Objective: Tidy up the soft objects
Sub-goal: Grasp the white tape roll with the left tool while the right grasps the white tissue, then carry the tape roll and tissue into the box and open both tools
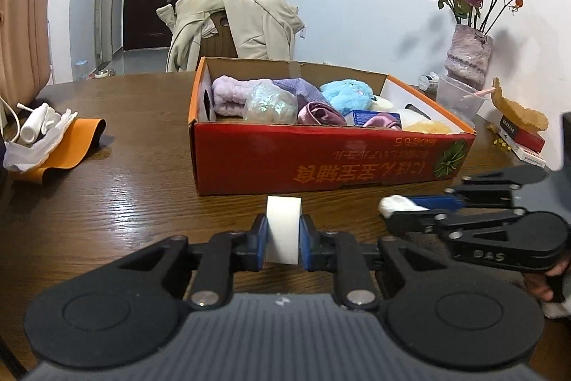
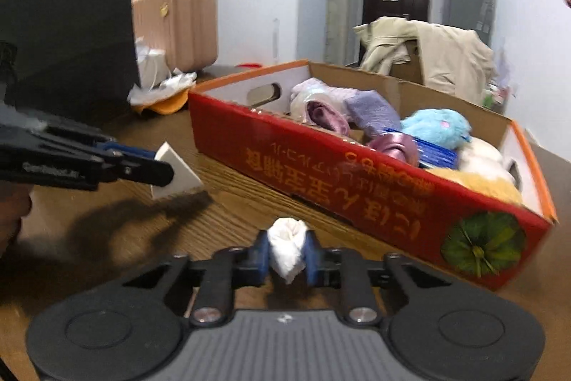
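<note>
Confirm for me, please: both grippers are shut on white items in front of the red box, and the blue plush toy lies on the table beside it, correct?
Not quite: the blue plush toy lies inside the red box, as the left wrist view shows. The left gripper and right gripper are each shut on a white item.

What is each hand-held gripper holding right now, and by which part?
Left hand-held gripper: white wedge-shaped foam sponge, pinched across its flat sides. Right hand-held gripper: small crumpled white cloth wad, pinched across its middle.

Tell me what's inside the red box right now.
The red box holds a lilac towel, iridescent pouch, purple cloth, pink satin piece, blue plush, blue packet, and cream and yellow plush. Anything beneath is covered.
</note>
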### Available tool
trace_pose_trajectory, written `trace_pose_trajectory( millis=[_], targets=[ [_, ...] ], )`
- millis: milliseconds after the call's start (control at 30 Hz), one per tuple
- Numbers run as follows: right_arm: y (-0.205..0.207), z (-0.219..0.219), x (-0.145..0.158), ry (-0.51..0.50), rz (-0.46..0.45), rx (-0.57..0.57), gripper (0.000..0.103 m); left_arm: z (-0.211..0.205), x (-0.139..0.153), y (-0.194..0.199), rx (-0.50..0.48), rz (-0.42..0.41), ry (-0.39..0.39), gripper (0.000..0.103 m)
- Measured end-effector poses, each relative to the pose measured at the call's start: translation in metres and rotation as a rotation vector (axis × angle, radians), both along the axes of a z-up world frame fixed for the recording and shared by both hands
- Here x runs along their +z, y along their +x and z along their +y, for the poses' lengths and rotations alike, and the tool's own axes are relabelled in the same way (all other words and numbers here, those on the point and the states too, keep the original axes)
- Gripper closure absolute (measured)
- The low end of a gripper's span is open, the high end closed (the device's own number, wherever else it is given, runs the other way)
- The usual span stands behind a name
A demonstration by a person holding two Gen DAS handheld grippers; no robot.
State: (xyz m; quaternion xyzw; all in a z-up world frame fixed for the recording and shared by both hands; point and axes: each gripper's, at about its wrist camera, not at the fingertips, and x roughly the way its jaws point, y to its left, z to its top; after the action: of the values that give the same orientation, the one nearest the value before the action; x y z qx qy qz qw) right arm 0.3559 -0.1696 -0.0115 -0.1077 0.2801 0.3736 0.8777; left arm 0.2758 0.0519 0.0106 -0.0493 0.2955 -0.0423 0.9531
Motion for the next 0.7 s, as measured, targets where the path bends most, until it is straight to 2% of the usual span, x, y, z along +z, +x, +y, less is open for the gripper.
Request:
trace_pose_trajectory(
  millis=[100, 233, 333, 467, 567, 700],
  targets=[
    [-0.031, -0.014, 0.011, 0.043, -0.018, -0.079, 0.087, -0.005, 0.008, -0.015, -0.011, -0.023, -0.003, 0.084],
    [-0.077, -0.041, 0.021, 0.116, 0.021, -0.205, 0.087, -0.013, 0.014, -0.041, -0.039, -0.026, -0.019, 0.084],
    [-0.098, -0.055, 0.022, 0.13, 0.044, -0.255, 0.087, -0.02, 0.018, -0.053, -0.05, -0.03, -0.016, 0.084],
    [-0.108, -0.061, 0.036, 0.141, 0.013, -0.267, 0.087, -0.021, 0.034, -0.055, -0.052, -0.075, -0.003, 0.084],
    [-0.102, -0.055, 0.056, 0.127, -0.039, -0.234, 0.087, -0.014, 0.057, -0.04, -0.05, -0.118, 0.006, 0.084],
    [-0.068, -0.036, 0.091, 0.109, -0.108, -0.172, 0.087, 0.003, 0.085, 0.023, -0.003, -0.1, -0.019, 0.084]
  ],
)
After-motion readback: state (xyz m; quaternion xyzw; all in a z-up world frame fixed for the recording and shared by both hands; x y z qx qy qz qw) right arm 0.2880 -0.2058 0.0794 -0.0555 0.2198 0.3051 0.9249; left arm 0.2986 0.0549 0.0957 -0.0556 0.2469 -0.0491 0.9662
